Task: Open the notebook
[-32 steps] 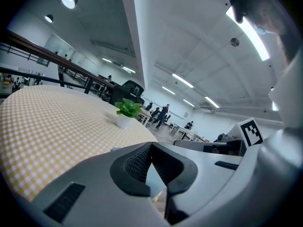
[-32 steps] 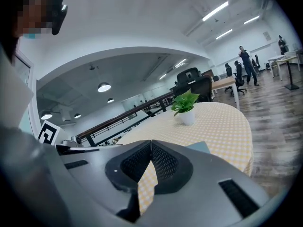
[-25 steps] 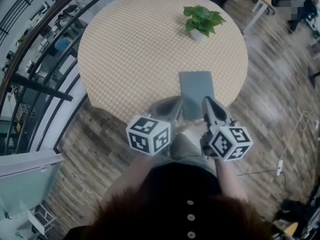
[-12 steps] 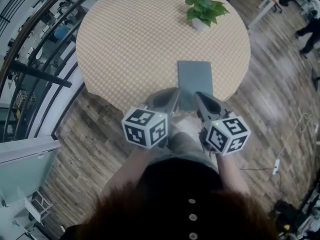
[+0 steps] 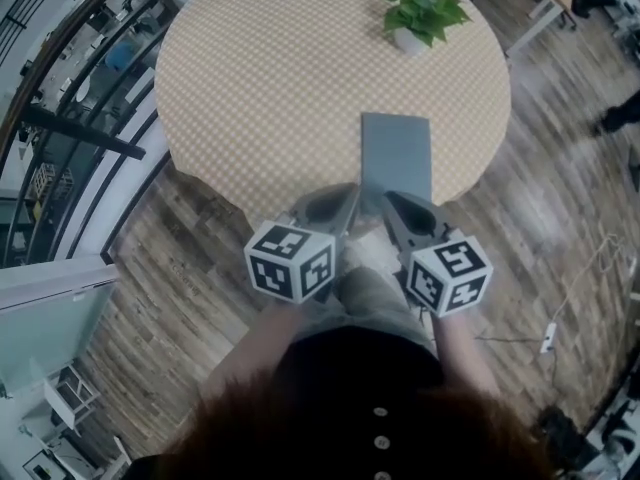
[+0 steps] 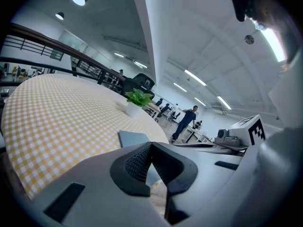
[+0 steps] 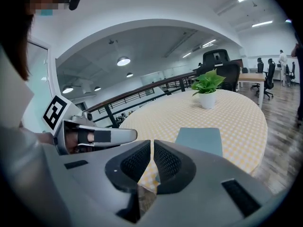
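A grey notebook is lying flat and closed on a round counter covered in a yellow-and-white check cloth. Its plain cover is facing up. Its long axis is running straight away from the person, from the counter's near rim toward the far side. 1 short edge is sitting right at that near rim, and the other is pointing roughly toward a potted plant. The plant is standing well beyond the notebook's far end and slightly to the right. The pictures are not showing which long edge carries the spine.

The left gripper is hovering just short of the notebook's near left corner, off the counter's rim, with its tips aiming at the notebook. In the left gripper view its 2 fingers are pressing together at the tips with nothing between them, and the notebook is showing just past them.

The right gripper is hanging just short of the notebook's near edge, beside the left gripper and apart from it. In the right gripper view its 2 fingers are closing to a hairline slit, pinching nothing, with the notebook lying ahead and slightly to the right.
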A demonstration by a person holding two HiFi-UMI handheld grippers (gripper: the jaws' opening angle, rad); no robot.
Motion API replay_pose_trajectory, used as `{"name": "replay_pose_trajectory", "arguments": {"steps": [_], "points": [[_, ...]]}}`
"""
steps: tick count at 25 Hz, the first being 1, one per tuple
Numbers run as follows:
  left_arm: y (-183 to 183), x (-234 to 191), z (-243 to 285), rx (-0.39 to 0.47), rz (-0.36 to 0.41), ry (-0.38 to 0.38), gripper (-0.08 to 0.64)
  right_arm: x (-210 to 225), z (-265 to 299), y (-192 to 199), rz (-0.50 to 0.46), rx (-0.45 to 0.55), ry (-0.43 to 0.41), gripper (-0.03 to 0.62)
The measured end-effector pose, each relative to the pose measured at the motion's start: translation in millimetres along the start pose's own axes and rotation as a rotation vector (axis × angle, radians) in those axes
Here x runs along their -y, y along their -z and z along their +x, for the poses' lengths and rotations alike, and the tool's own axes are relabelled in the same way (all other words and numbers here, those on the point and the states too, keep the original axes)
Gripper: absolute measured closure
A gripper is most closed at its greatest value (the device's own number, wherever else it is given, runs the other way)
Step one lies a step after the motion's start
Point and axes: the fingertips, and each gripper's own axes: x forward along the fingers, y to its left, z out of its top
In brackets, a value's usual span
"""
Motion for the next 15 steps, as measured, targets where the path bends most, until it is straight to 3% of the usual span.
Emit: {"name": "replay_pose_trajectory", "arguments": {"steps": [10,15], "points": [[25.7,-10.4,4.8,-0.031,-0.066,-0.021,0.549,1.3,18.0,20.6,-0.059,-0.064,0.041,0.57],[39.3,-19.1,11.1,-0.052,-0.104,-0.036,0.549,6.2,28.7,30.0,-0.078,-0.09,0.073,0.521]]}}
